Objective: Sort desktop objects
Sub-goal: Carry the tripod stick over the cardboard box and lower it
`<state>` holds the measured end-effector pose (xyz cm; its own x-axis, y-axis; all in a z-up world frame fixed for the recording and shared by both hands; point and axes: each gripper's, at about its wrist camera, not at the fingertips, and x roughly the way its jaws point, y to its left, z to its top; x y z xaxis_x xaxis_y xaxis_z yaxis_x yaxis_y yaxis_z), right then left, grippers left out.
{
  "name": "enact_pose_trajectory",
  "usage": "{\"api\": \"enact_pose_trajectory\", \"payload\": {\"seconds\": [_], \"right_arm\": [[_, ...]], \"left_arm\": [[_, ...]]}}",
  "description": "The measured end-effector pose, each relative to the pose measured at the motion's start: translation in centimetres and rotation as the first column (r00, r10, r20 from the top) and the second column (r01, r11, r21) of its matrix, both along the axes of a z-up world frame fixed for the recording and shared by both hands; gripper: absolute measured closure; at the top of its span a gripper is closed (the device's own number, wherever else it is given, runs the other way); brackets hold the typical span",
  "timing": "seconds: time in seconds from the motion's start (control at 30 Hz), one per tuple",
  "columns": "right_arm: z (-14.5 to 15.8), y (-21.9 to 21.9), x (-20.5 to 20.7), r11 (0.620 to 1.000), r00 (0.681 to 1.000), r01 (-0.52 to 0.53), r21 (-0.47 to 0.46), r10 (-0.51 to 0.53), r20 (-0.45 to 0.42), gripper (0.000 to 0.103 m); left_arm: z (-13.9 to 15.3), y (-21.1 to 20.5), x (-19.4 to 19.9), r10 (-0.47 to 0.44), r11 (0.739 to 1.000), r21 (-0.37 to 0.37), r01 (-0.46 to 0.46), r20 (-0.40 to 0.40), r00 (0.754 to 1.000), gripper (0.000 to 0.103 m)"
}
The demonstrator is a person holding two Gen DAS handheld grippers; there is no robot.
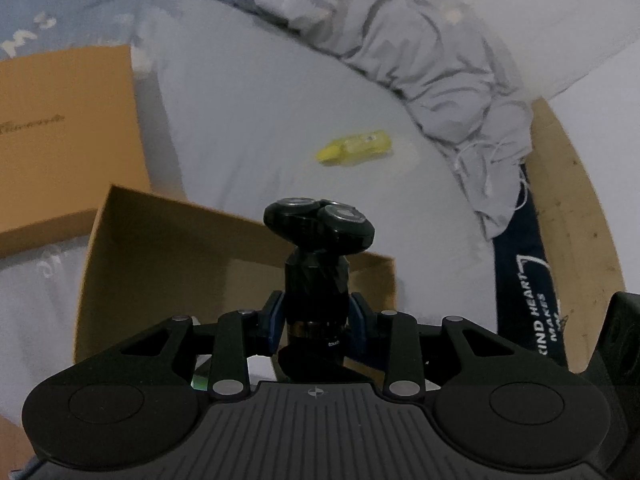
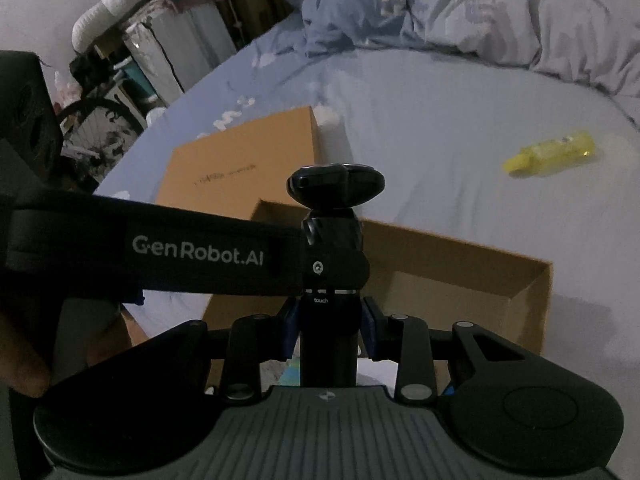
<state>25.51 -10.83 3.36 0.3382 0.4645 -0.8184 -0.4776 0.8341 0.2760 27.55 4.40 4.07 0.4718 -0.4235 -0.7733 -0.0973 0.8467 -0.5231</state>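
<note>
A black electric shaver (image 1: 318,268) with round rotary heads stands upright between the fingers of both grippers. My left gripper (image 1: 317,318) is shut on its body, heads pointing away. My right gripper (image 2: 330,334) is shut on the same shaver (image 2: 334,240) lower on its handle; the left gripper's body labelled GenRobot.AI (image 2: 160,256) reaches in from the left. The shaver hangs above an open brown cardboard box (image 1: 168,248), which also shows in the right wrist view (image 2: 460,268). A small yellow object (image 1: 354,147) lies on the bed sheet, also in the right wrist view (image 2: 548,152).
The box lid (image 1: 60,140) lies flat on the pale blue sheet (image 1: 260,100) beside the box. A crumpled grey duvet (image 1: 420,40) lies along the far side. A wooden bed edge (image 1: 572,208) is at right. A bicycle (image 2: 100,120) and clutter stand beyond the bed.
</note>
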Motion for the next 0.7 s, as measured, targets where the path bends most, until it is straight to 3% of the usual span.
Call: {"api": "enact_pose_trajectory", "payload": {"seconds": [0.7], "right_arm": [[-5.7, 0.6, 3.7, 0.999, 0.991, -0.024, -0.038, 0.019, -0.132, 0.07]], "left_arm": [[-8.4, 1.2, 4.1, -0.001, 1.0, -0.012, 0.0, -0.133, 0.991, 0.065]]}}
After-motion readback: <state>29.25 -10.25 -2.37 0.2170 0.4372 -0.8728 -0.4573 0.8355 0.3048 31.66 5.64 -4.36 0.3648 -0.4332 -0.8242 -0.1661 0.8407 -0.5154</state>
